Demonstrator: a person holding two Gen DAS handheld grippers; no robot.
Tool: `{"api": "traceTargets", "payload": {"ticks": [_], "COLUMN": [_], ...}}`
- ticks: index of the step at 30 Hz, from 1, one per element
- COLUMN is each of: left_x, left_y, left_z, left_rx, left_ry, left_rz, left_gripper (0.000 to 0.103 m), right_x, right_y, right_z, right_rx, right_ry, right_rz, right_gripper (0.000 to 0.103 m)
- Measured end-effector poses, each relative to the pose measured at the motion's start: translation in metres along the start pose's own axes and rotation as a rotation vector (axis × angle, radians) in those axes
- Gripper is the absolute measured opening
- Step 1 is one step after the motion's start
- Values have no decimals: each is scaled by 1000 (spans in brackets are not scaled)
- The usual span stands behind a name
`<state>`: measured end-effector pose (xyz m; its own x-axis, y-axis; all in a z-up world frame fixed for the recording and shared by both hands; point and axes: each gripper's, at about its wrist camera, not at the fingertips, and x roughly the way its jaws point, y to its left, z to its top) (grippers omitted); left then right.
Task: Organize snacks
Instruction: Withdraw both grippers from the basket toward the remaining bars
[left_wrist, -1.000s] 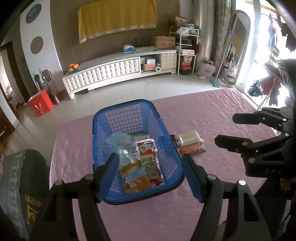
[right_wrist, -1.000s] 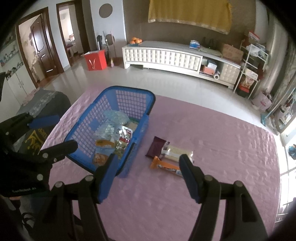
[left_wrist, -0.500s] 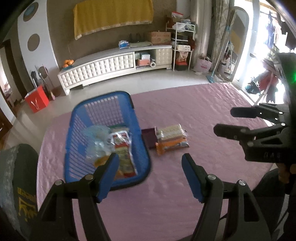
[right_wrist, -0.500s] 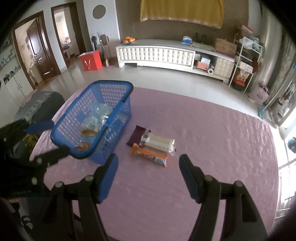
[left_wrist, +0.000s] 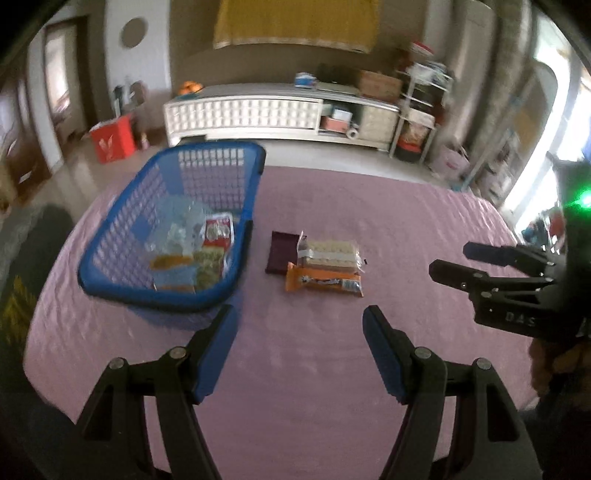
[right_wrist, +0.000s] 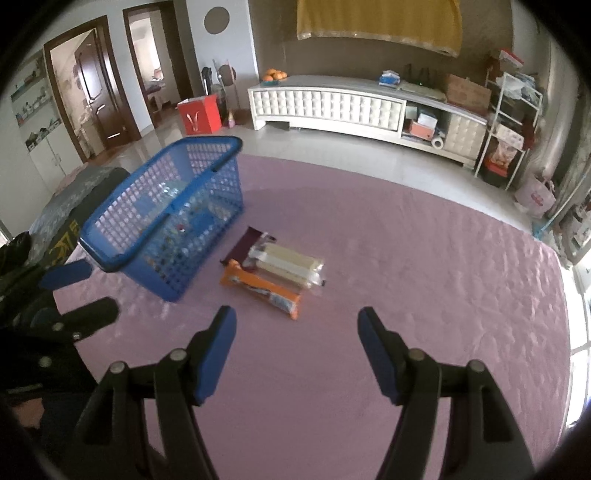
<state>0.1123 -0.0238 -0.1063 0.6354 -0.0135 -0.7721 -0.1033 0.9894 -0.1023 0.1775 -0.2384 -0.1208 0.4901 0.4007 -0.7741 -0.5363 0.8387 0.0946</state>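
A blue plastic basket (left_wrist: 110, 254) (right_wrist: 122, 225) with several snack packs inside stands on the pink tablecloth at the left. Right of it lie three snacks: a dark purple pack (left_wrist: 281, 251) (right_wrist: 242, 245), a clear pack of pale wafers (left_wrist: 330, 253) (right_wrist: 286, 264) and an orange bar (left_wrist: 323, 282) (right_wrist: 262, 288). My left gripper (left_wrist: 297, 321) is open and empty, above the cloth in front of the snacks. My right gripper (right_wrist: 295, 321) is open and empty, also in front of them; it shows at the right in the left wrist view (left_wrist: 448, 260).
The pink cloth (left_wrist: 295, 369) covers the table. A dark chair (right_wrist: 66, 206) stands at the table's left edge. Beyond the table are a white low cabinet (right_wrist: 332, 107), a red box (right_wrist: 197, 114) and a shelf rack (right_wrist: 511, 122).
Both grippers have swung right, away from over the basket, so the three snacks on the cloth now sit ahead of them. Both stay open and empty.
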Motion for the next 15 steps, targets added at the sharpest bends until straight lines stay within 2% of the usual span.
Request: {"api": "traceTargets", "payload": {"ticks": [4,7,9,12,15], "left_x": [21,44,60,76,94], "left_y": [-10,-14,-15,-16,-22], "left_z": [-10,-13,-16,-20,-21], "left_rx": [-71,-128,-176,-236,-245], "left_ry": [13,53,82,81,96], "left_rz": [37,56,71,93,114], "left_gripper": [68,68,68,68,68], "right_x": [19,36,48,65,87], "right_y": [-18,-29,-33,-36,-36], "right_z": [1,3,4,8,12], "right_rx": [-5,-48,-96,-167,-236], "right_ry": [18,26,30,43,77], "right_rz": [34,47,58,75,97], "right_gripper": [72,72,72,72,72]}}
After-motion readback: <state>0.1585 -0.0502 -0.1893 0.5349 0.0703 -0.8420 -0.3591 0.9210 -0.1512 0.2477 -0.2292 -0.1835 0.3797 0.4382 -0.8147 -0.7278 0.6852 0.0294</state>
